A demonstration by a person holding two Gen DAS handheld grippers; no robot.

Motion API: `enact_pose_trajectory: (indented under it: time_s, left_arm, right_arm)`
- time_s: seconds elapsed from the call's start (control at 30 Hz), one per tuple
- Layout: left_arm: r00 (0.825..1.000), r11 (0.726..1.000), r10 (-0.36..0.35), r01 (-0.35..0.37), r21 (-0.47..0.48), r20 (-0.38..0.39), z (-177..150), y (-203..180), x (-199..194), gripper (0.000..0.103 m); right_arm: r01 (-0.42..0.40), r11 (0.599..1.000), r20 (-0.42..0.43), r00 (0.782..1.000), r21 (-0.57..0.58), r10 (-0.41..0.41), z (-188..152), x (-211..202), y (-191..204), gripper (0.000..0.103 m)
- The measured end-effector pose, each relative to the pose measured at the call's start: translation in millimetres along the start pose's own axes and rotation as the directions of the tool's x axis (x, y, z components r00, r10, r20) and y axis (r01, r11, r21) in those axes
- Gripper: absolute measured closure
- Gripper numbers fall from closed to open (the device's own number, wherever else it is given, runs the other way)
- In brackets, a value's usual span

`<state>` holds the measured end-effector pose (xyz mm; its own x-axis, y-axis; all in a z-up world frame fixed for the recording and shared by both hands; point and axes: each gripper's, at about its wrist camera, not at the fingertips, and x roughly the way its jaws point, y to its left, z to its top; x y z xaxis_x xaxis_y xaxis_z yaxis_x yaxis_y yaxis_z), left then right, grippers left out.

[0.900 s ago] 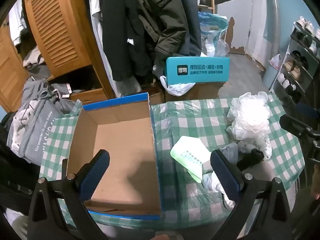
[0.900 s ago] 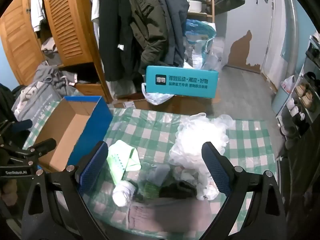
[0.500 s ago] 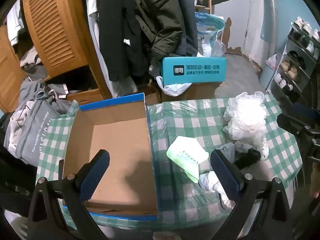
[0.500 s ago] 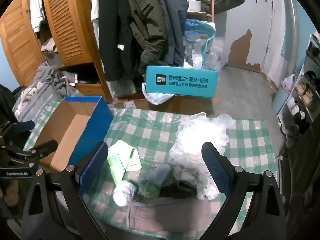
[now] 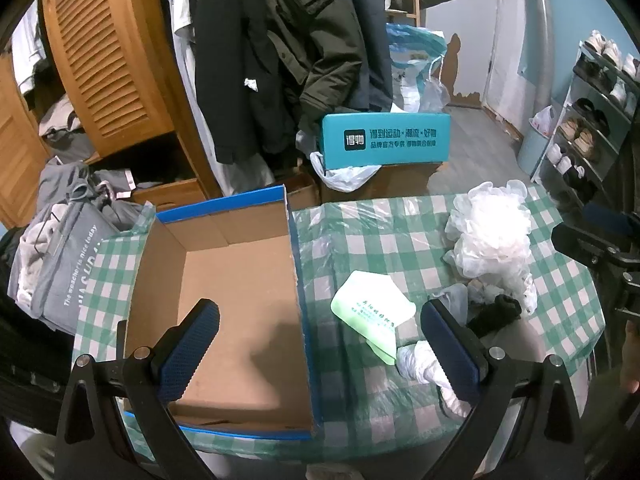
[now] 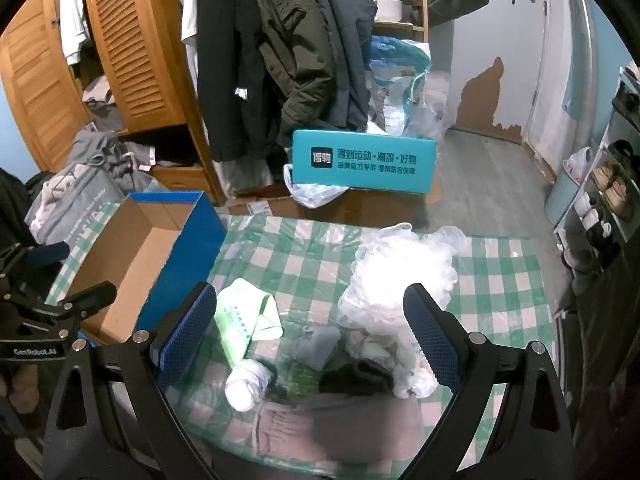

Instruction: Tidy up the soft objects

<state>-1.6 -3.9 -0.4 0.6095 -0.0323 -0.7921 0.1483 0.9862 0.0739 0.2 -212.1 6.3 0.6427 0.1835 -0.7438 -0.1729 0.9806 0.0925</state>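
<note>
A home bedroom: wooden wardrobe (image 6: 132, 44), hanging coats (image 6: 288, 52), shoe rack (image 5: 588, 128).

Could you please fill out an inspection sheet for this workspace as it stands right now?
Surface: table with green-checked cloth under clear plastic.
Job's things: open cardboard box, nothing seen inside; beside it a light green packet, white plastic bag heap, grey sock, black sock, white roll, brownish knit piece.
Clutter: nothing seen apart from the job's things.
Grippers: left gripper open above the box's right wall; right gripper open over the pile; neither holds anything.
Cables: nothing seen.
Surroundings: teal shoebox, hanging coats, shoe rack, louvred wardrobe.
</note>
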Motion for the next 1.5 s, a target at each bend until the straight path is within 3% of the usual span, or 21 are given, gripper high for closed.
enact_pose_trajectory:
  time_s: [1.5]
  left_arm:
    - [1.000, 1.000, -0.013, 0.013, 0.004, -0.013, -15, -10, 5, 0.001]
  right_arm:
    - [-0.002, 1.000, -0.006, 1.000, 0.003, 0.002, -4, 1, -4, 0.009]
